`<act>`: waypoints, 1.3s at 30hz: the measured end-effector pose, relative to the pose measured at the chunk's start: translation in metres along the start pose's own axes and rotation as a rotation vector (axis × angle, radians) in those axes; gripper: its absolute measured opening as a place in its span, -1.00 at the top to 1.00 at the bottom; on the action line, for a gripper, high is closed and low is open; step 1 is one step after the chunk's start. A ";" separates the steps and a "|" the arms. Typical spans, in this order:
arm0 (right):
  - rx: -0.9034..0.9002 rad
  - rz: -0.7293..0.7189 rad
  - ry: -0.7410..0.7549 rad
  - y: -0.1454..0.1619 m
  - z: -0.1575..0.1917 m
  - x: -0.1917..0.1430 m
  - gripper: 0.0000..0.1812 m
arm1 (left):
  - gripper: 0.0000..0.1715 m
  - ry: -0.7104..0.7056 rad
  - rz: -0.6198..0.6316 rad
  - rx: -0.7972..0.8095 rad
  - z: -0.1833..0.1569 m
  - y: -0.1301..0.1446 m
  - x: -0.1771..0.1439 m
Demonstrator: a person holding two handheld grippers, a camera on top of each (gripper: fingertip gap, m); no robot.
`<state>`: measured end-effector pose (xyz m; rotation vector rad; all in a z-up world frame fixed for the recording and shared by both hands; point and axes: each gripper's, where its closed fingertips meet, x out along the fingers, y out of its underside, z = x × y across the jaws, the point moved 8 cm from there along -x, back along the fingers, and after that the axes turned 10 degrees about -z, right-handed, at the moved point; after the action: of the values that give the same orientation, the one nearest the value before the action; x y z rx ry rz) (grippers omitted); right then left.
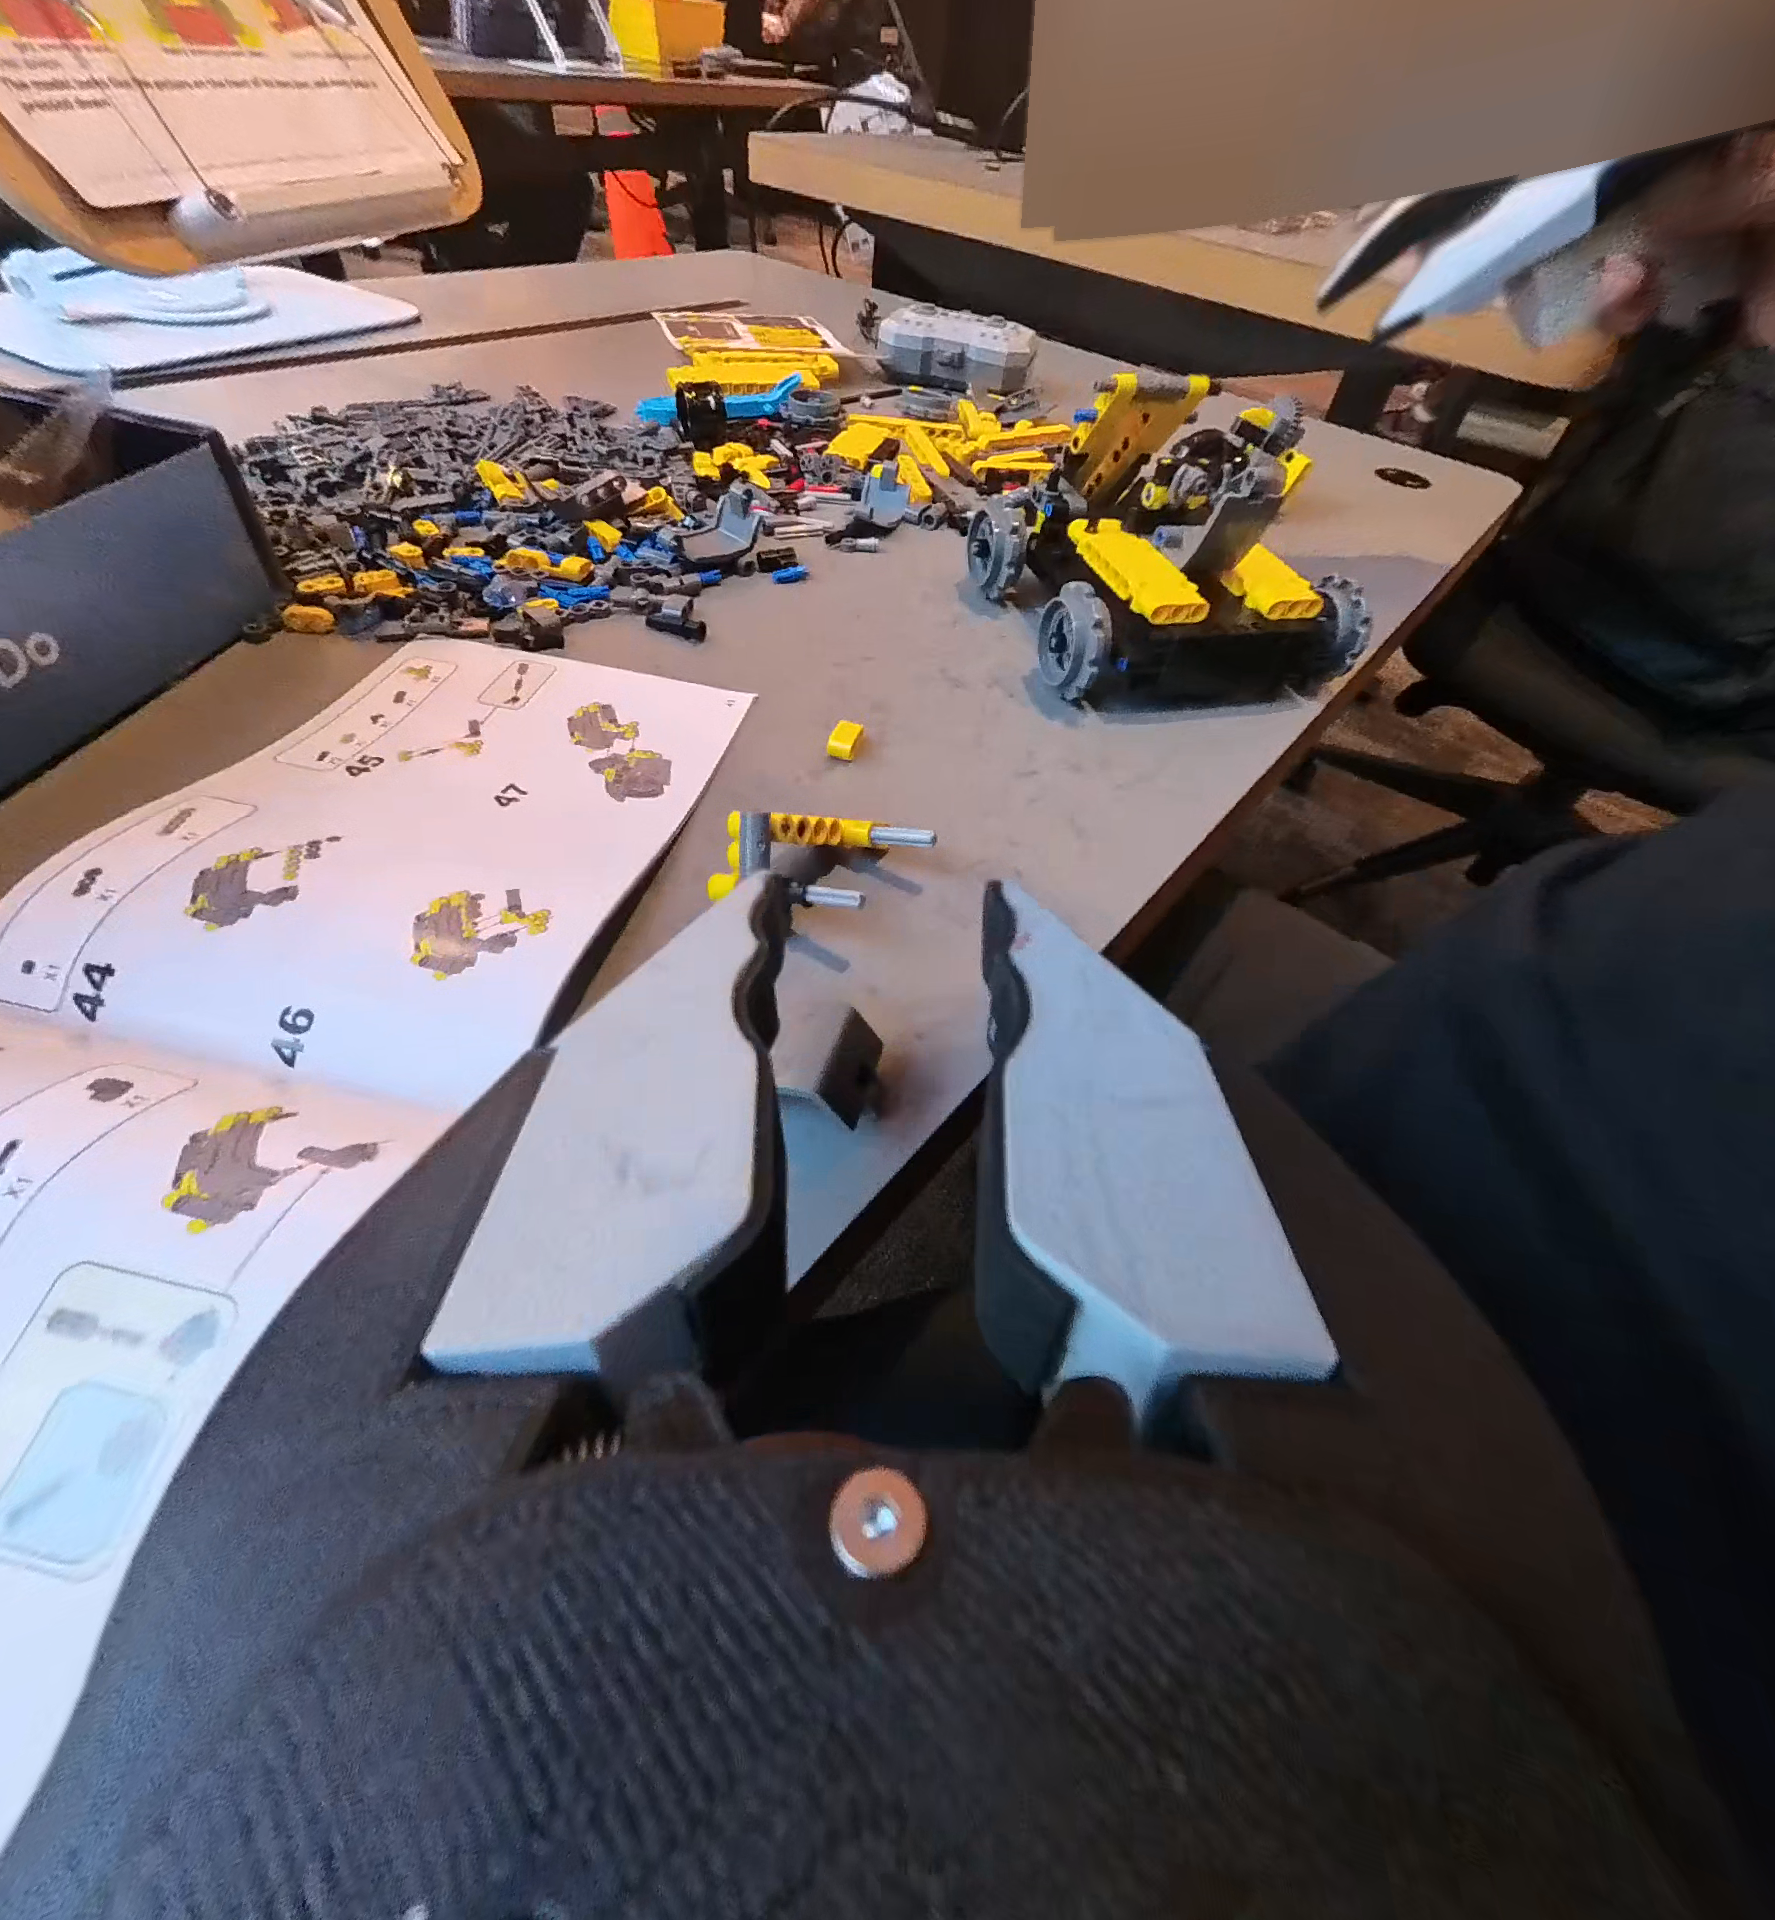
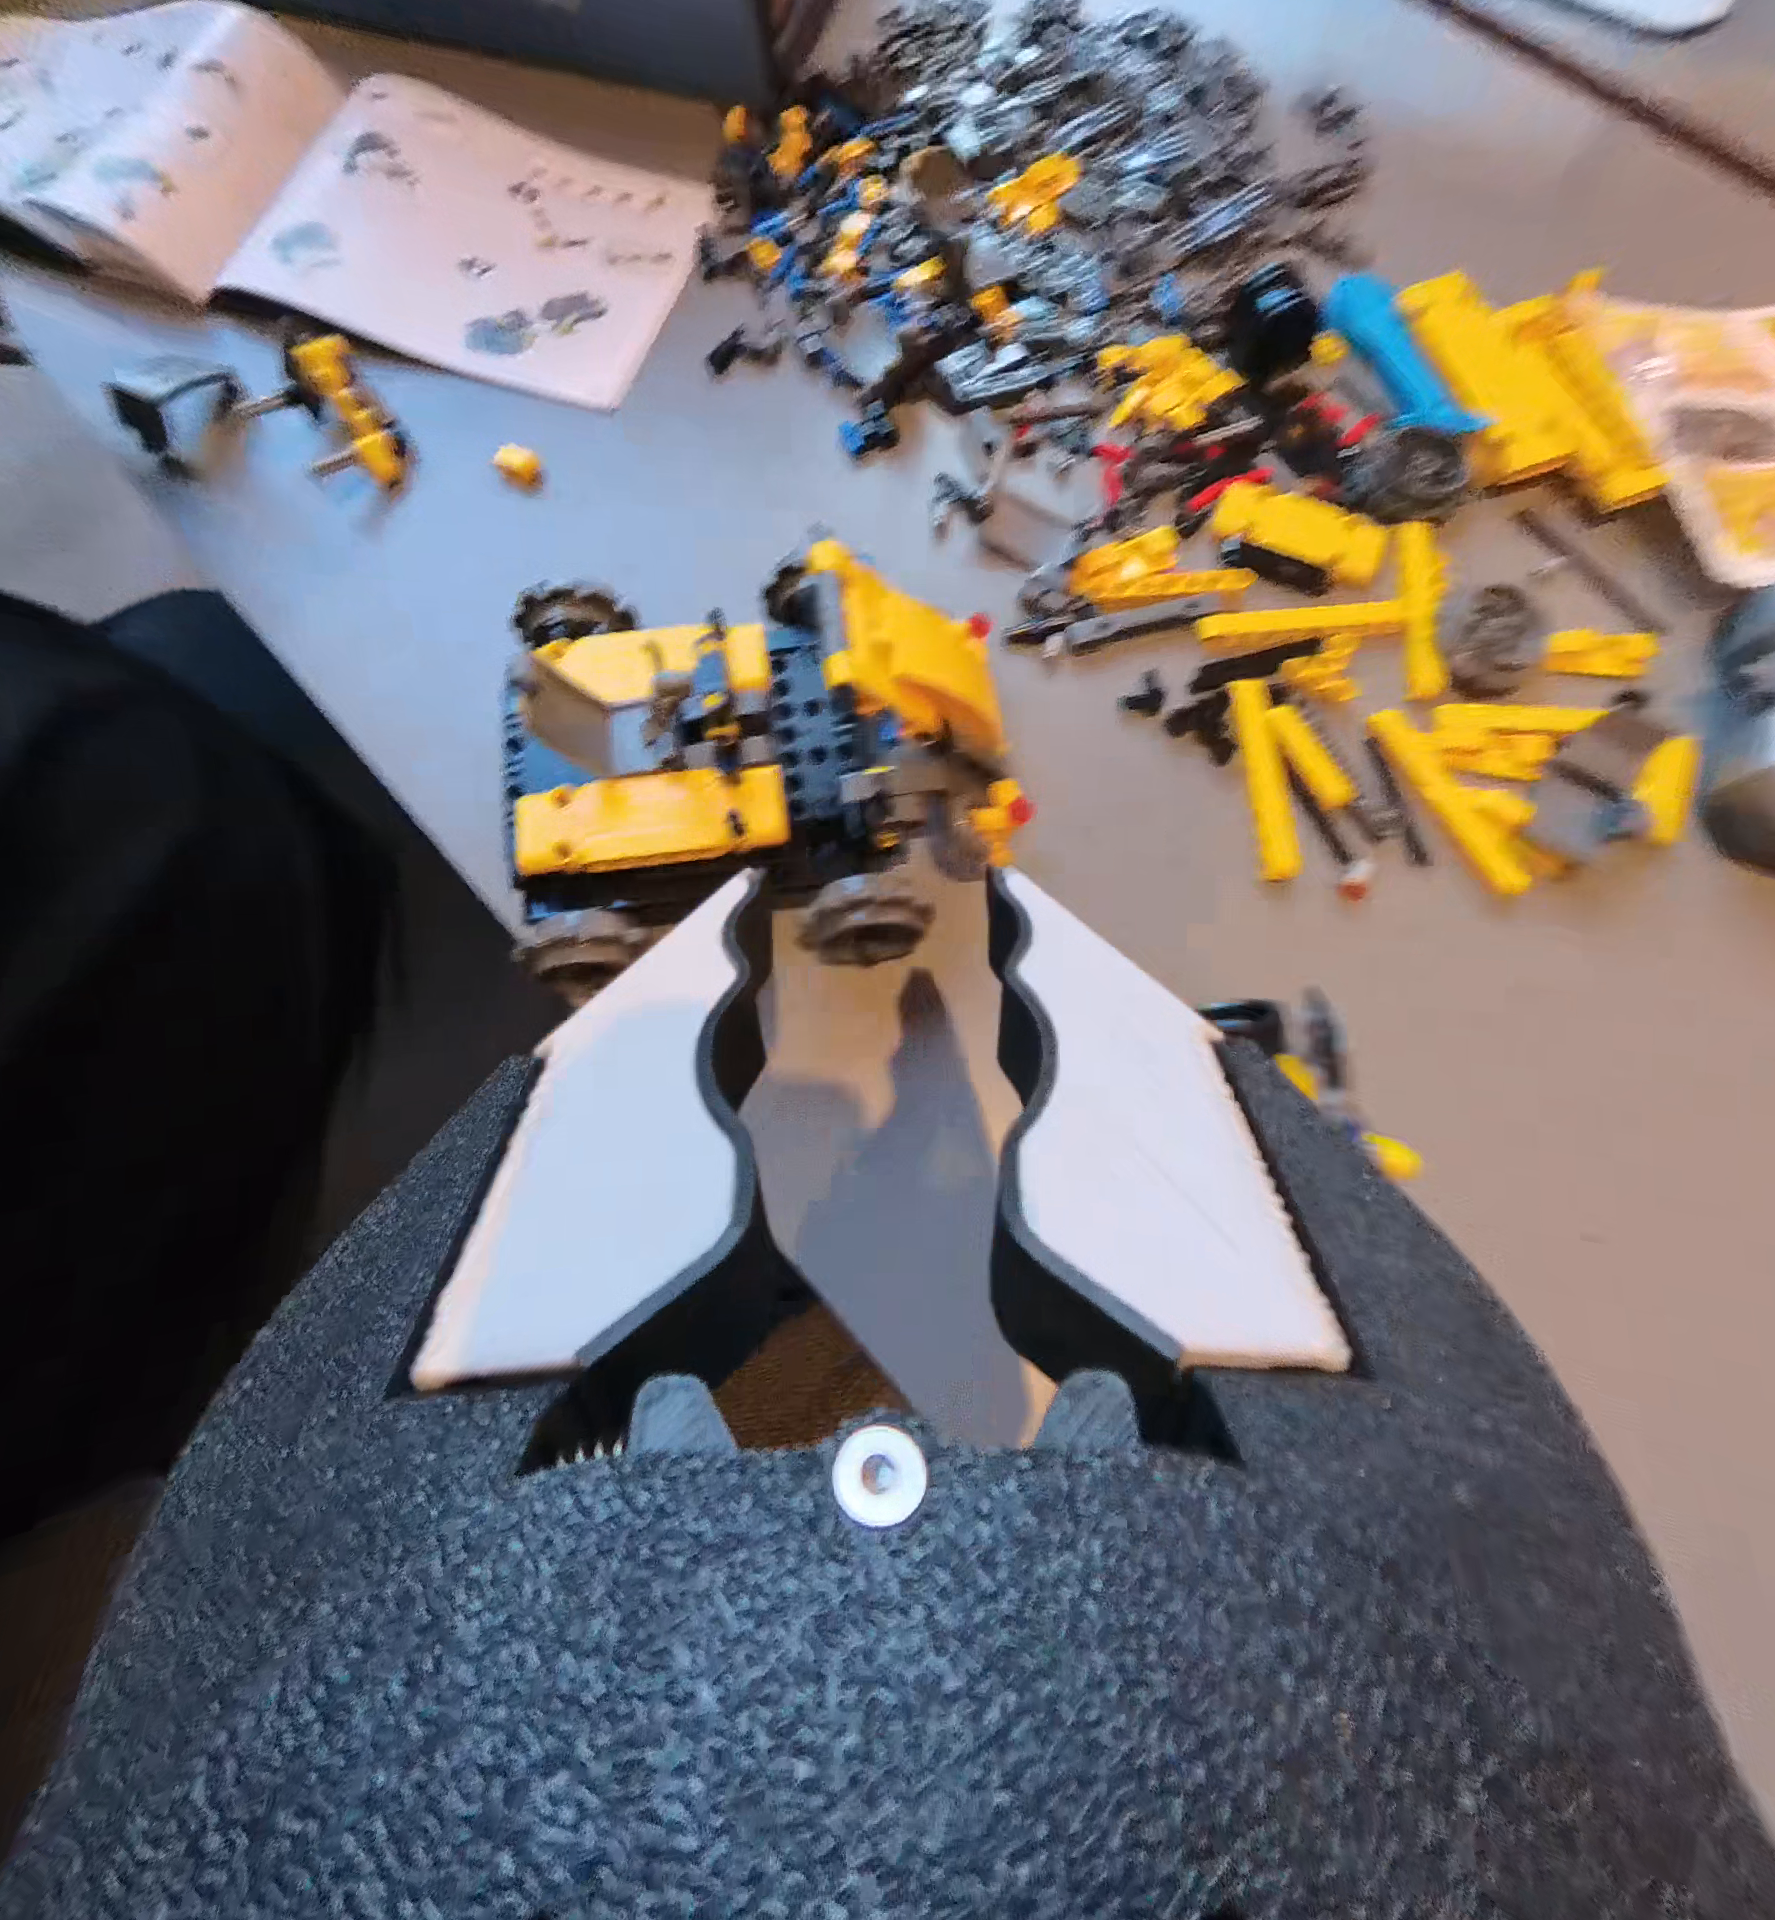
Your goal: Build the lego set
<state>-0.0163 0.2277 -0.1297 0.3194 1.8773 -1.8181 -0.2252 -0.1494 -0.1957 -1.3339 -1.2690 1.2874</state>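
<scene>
- Hovering low over the near edge of the grey table (image 1: 924,665), the left gripper (image 1: 878,904) has its jaws spread wide with nothing between them.
- Just past its left fingertip lies a small yellow beam assembly (image 1: 810,831) with grey pins sticking out; whether the tip touches it cannot be told.
- Under the gap between the fingers a small black piece (image 1: 855,1060) rests on the table.
- A lone yellow stud (image 1: 845,739) sits a little farther on, apart from everything else.
- An open instruction booklet (image 1: 343,914) lies to the left of the gripper, its near page curling off the table edge.
- Beyond the booklet spreads a pile of loose parts (image 1: 509,520), dark grey, blue and yellow.
- A half-built yellow and black vehicle (image 1: 1163,551) with grey wheels stands to the right of the pile.
- The right gripper (image 2: 872,894) hangs above the table with jaws also wide and empty; this view is blurred.
- Its tips frame a wheel (image 2: 862,925) of the vehicle (image 2: 737,748), which is the nearest thing to it; contact cannot be judged.
- Yellow beams (image 2: 1434,748) lie scattered to its right.
- A dark box (image 1: 83,613) stands at the table's left side.
</scene>
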 end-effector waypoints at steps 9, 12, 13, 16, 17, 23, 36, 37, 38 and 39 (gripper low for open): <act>-0.274 0.086 -0.259 -0.058 0.112 0.108 0.67 | 0.58 0.002 0.022 -0.085 0.002 0.011 0.003; -0.453 0.240 -0.355 -0.072 0.129 0.164 0.77 | 0.58 0.006 0.018 -0.116 0.003 0.014 -0.001; -0.505 0.300 -0.373 -0.072 0.130 0.182 0.78 | 0.57 0.004 0.015 -0.124 0.003 0.015 -0.004; -0.557 0.452 -0.442 -0.067 0.128 0.219 0.76 | 0.57 -0.006 -0.002 -0.113 0.001 0.016 -0.015; -0.566 0.480 -0.456 -0.066 0.128 0.225 0.76 | 0.57 -0.012 -0.006 -0.099 0.000 0.017 -0.019; -0.589 0.551 -0.460 -0.064 0.126 0.240 0.78 | 0.57 -0.032 -0.017 -0.080 -0.001 0.024 -0.033; -0.511 0.610 -0.522 -0.059 0.127 0.248 0.91 | 0.57 0.036 -0.028 -0.124 0.001 0.032 -0.038; -0.503 0.612 -0.526 -0.059 0.127 0.248 0.91 | 0.58 0.043 -0.029 -0.125 0.000 0.033 -0.039; -0.495 0.613 -0.531 -0.059 0.128 0.248 0.91 | 0.58 0.050 -0.031 -0.128 -0.001 0.033 -0.039; -0.487 0.614 -0.535 -0.058 0.129 0.248 0.91 | 0.58 0.056 -0.033 -0.132 -0.001 0.033 -0.039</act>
<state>-0.2309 0.0534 -0.2019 0.1773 1.5389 -0.8904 -0.2191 -0.1918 -0.2237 -1.4254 -1.3503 1.1529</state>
